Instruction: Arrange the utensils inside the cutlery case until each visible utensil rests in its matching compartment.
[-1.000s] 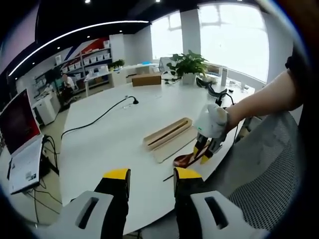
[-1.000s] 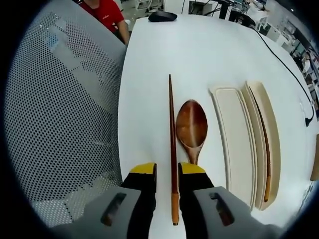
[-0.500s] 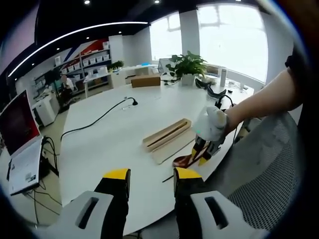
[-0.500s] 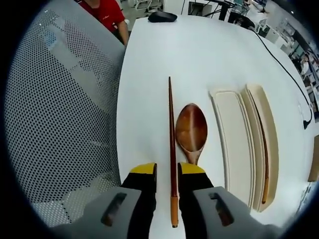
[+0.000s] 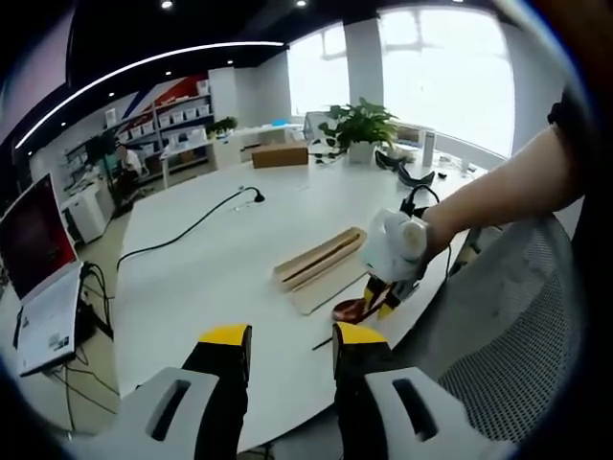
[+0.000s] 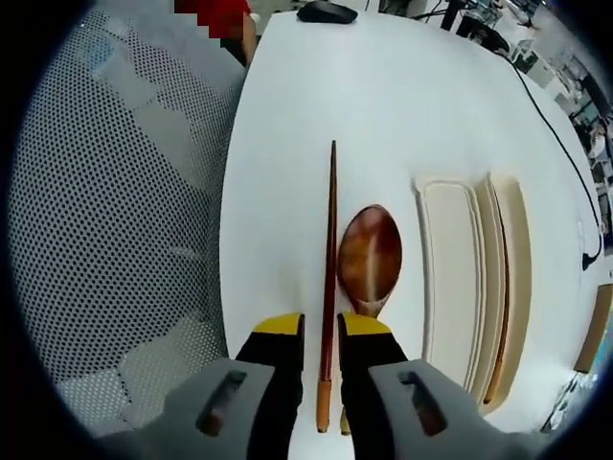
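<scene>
A dark brown chopstick [image 6: 329, 287] lies on the white table [image 6: 316, 86], running between the jaws of my right gripper [image 6: 322, 331]. The jaws stand a narrow gap apart, with a sliver of space on each side of the stick. Right beside it lies a brown wooden spoon [image 6: 369, 259], its handle passing under the right jaw. Further right sits the pale wooden cutlery case [image 6: 450, 278], with a second chopstick [image 6: 503, 307] in its narrow slot. In the left gripper view, the right gripper [image 5: 383, 305] hovers over the spoon [image 5: 350, 310] beside the case [image 5: 321, 257]. My left gripper [image 5: 292, 335] is open, held above the table.
A grey mesh chair back [image 6: 115, 240] stands against the table's near edge and also shows as the chair back [image 5: 517, 335]. A black mouse [image 6: 326, 11] lies at the far end. A black cable [image 5: 192, 225], a cardboard box [image 5: 281, 153] and a potted plant [image 5: 362, 125] are further off.
My right gripper's jaws have narrowed a little around the chopstick, and that view has shifted slightly. The left gripper has not moved.
</scene>
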